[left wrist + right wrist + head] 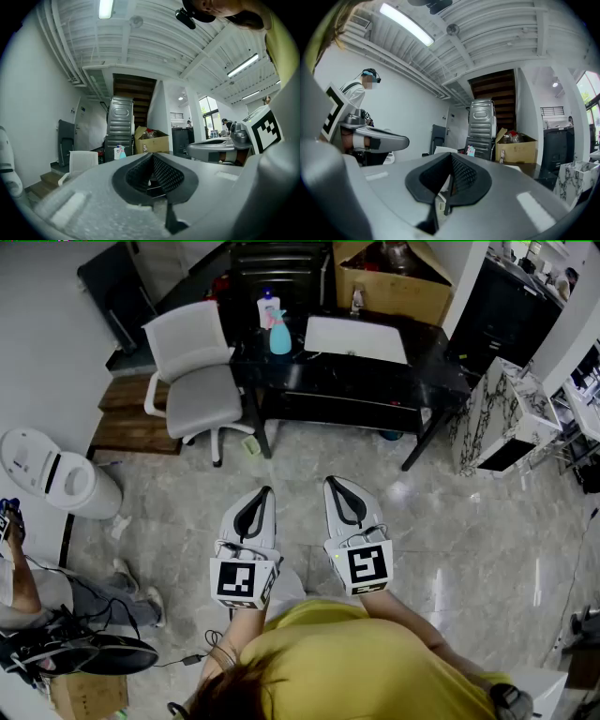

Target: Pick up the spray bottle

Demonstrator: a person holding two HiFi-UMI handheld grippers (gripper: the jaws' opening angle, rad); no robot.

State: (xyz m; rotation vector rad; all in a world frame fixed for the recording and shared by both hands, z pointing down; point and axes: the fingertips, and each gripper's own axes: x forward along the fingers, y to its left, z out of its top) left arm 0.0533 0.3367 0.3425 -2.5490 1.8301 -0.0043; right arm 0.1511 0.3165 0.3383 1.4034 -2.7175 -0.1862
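Note:
The teal spray bottle (279, 336) stands on the left end of a black table (375, 371), next to a white bottle (267, 308). Far off it shows in the left gripper view as a small spray bottle (121, 151), and in the right gripper view as the spray bottle (471, 151). My left gripper (263, 493) and right gripper (331, 483) are held side by side over the floor, well short of the table and pointing level toward it. Both are shut with nothing in them, as the left gripper (151, 157) and right gripper (450, 161) show in their own views.
A grey office chair (192, 371) stands left of the table. A white sheet (356, 338) lies on the table, with a cardboard box (394, 277) behind it. A marble-patterned cabinet (506, 418) is at the right, a white bin (56, 474) at the left. Another person (37, 606) sits at lower left.

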